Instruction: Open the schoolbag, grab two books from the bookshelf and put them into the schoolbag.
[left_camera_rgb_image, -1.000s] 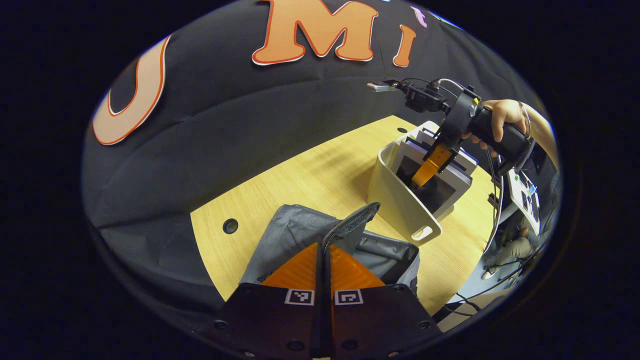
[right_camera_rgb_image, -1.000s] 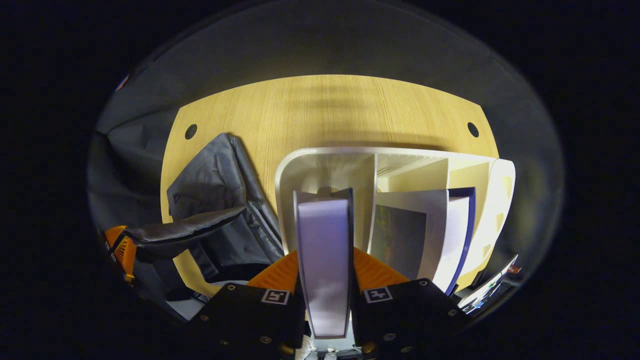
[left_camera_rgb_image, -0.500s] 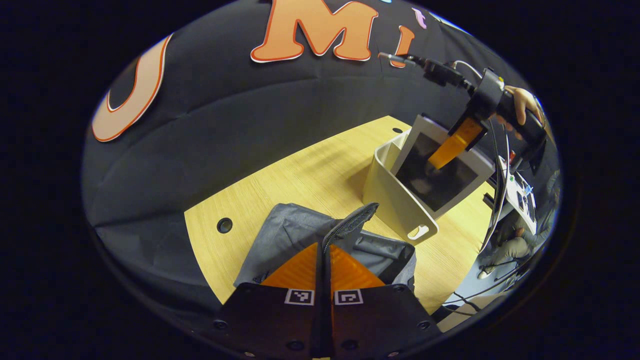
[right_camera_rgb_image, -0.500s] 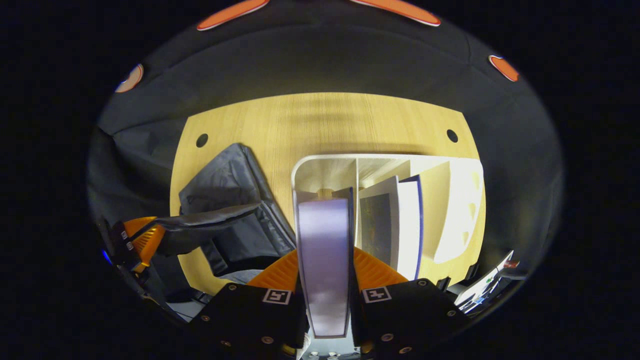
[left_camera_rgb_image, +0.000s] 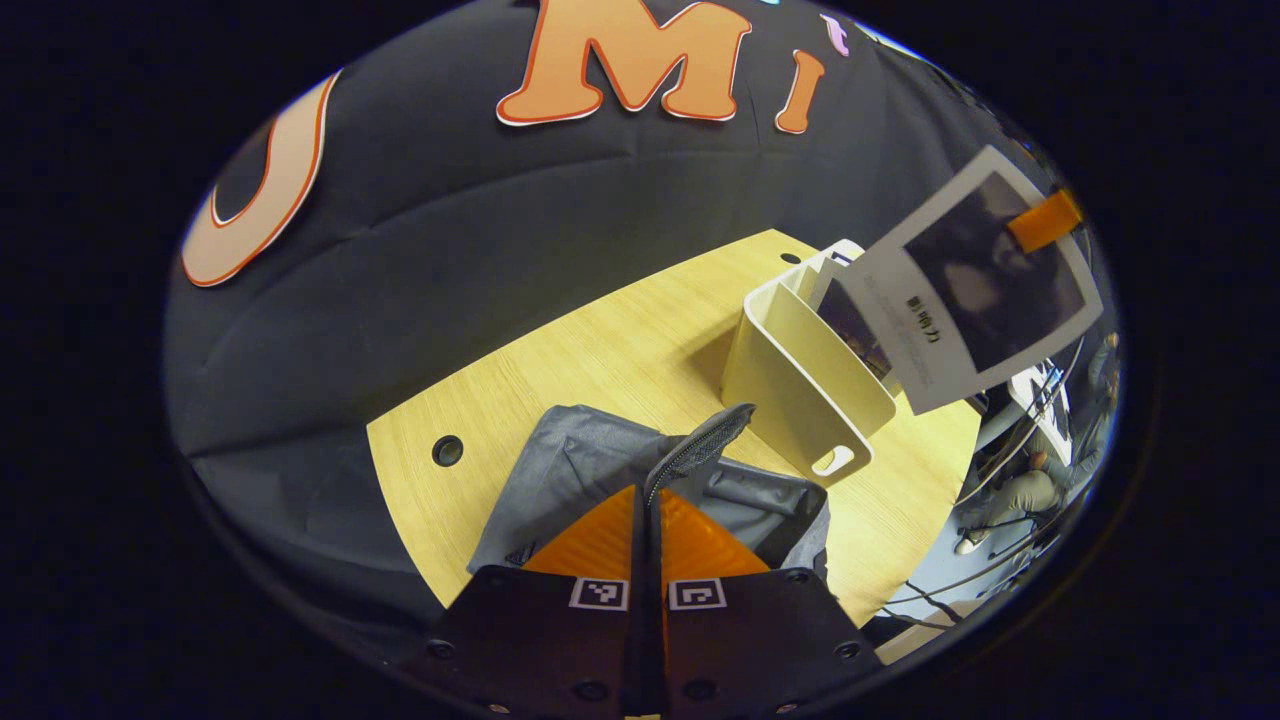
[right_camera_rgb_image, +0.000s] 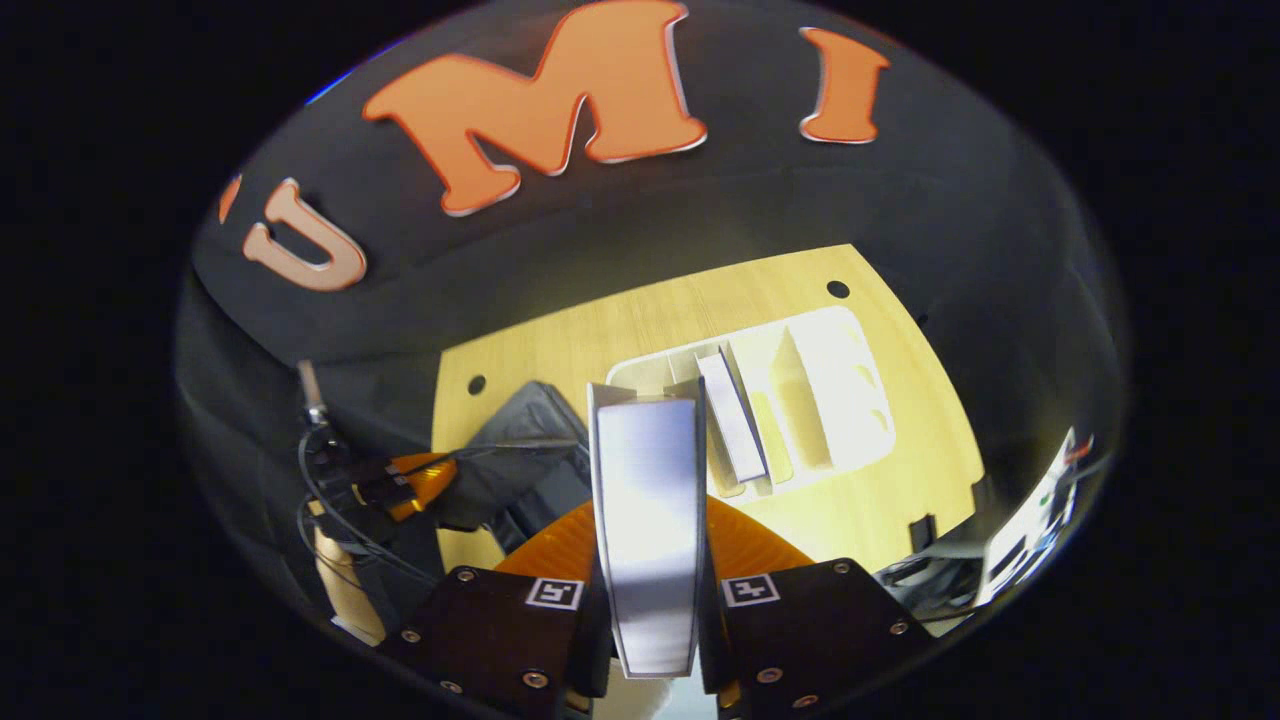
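- Right gripper clamps a book, held in the air above the white bookshelf.
- Left gripper pinches the schoolbag flap, apparently holding it open on the table.

black tongs bodies, square markers

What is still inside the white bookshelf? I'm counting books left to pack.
One book stands in the bookshelf. The lifted book in the right gripper hides the nearest compartment's floor.
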